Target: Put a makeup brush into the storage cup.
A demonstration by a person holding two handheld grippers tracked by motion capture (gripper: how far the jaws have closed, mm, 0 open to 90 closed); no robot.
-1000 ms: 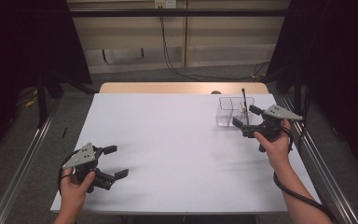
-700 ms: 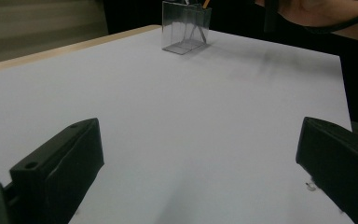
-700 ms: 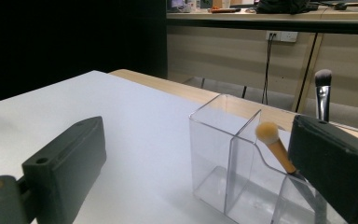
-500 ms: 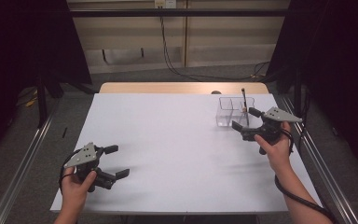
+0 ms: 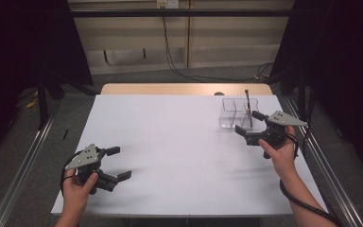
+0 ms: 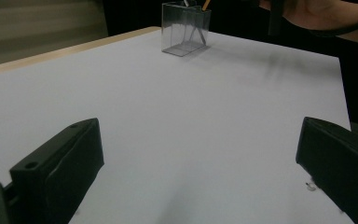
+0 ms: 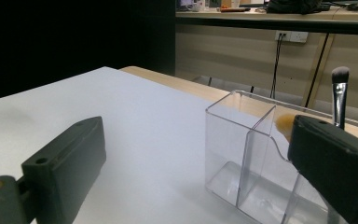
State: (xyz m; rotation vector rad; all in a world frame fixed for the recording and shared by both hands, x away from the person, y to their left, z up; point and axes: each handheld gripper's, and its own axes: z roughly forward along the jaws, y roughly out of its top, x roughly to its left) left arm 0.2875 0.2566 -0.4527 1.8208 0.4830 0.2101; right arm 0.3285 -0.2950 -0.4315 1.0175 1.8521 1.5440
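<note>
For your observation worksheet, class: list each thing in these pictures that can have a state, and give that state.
Left gripper: open, holds nothing, above the table's near left part.
Right gripper: open, holds nothing, just beside the clear organiser.
Clear organiser: upright on the table, divided into compartments.
Makeup brush: standing in the organiser, bristles up, leaning slightly.
White table: bare apart from the organiser.

Legible text, labels, brands, numbers, signs: none. No readable marking stands on the grippers, the clear box, the brush, the white table or the wall sockets at the top of the frame.
</note>
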